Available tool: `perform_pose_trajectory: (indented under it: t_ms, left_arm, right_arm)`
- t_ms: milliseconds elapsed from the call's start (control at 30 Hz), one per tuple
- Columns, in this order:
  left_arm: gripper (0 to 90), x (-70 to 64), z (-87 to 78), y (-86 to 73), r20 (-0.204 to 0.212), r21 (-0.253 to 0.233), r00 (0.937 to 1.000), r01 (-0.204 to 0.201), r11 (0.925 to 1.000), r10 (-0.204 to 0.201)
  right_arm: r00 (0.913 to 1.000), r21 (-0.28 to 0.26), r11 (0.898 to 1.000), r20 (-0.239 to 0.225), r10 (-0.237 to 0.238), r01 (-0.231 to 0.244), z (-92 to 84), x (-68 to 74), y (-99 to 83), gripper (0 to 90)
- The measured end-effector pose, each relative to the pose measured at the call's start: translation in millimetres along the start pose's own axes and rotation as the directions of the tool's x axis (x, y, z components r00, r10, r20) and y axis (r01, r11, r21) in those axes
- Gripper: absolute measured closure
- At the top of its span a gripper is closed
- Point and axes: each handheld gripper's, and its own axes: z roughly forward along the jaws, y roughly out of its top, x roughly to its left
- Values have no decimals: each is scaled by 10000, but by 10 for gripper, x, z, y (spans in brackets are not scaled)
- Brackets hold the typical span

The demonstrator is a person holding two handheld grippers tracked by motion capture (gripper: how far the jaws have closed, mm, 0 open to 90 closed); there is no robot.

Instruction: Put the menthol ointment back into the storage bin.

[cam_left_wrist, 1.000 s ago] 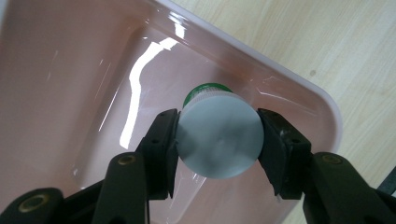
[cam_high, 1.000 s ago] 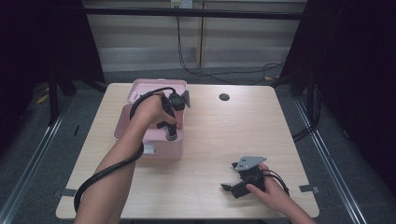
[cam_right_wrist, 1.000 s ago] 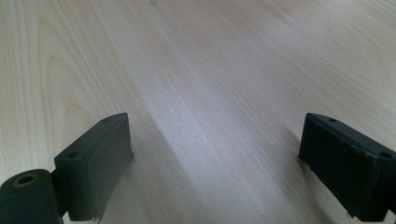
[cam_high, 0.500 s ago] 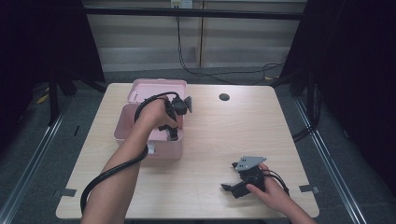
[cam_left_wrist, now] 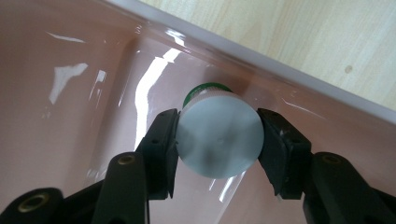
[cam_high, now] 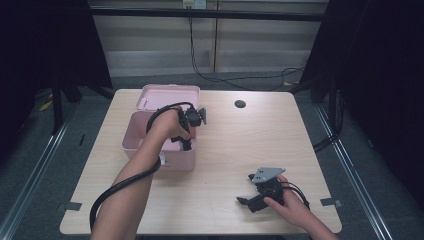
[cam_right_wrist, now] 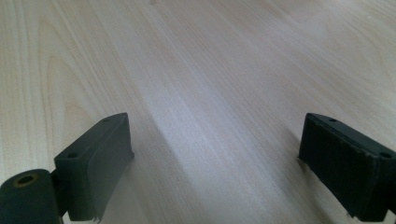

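Observation:
My left gripper (cam_left_wrist: 217,140) is shut on a small round bottle (cam_left_wrist: 219,135) with a white cap and a green body. It holds the bottle down inside the open pink box (cam_left_wrist: 70,93), close to the box's wall. In the high view the left gripper (cam_high: 185,142) points down into the pink box (cam_high: 145,152) at the table's left. At the front right, my right gripper (cam_high: 246,199) lies low on the table. Its jaws (cam_right_wrist: 215,163) stand wide open over bare wood with nothing between them.
The box's lid (cam_high: 170,94) lies open behind it. A small dark round spot (cam_high: 240,104) sits at the back of the wooden table (cam_high: 250,145). The left gripper's cable (cam_high: 115,192) loops along the forearm toward the front edge.
The left hand has sunk lower into the pink box with the bottle still gripped. The right hand and its gripper have stayed in place.

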Motion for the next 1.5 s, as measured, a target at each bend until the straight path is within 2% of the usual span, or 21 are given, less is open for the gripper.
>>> perform_pose_trajectory:
  t_ms: [300,433,467,633,967,1033,1500]
  left_arm:
    - [506,8,88,-3,-181,3,9993,-332,9994,332]
    - [506,12,113,2,-107,-5,9993,-370,9993,370]
    - [506,18,128,7,-150,21,9986,-502,9987,503]
    - [505,20,163,19,-180,60,9978,-633,9980,634]
    - [504,24,246,10,-159,-160,9978,-644,9978,641]
    - [505,28,263,5,-258,-210,9971,-723,9972,718]
    - [502,37,336,-17,-119,-372,9976,-692,9969,688]
  right_arm:
    - [10000,-5,10000,3,-8,8,1,-1,0,89]
    - [10000,-5,10000,3,-9,9,1,-1,0,89]
    - [10000,-6,10000,1,-7,7,1,-1,0,89]
    - [10000,-4,10000,-6,-11,11,0,-1,0,89]
    - [10000,-9,10000,-1,-20,20,1,-2,0,89]
    - [10000,-4,10000,-3,-10,10,0,-1,0,89]
    - [10000,-3,10000,-2,-5,5,0,-1,0,89]
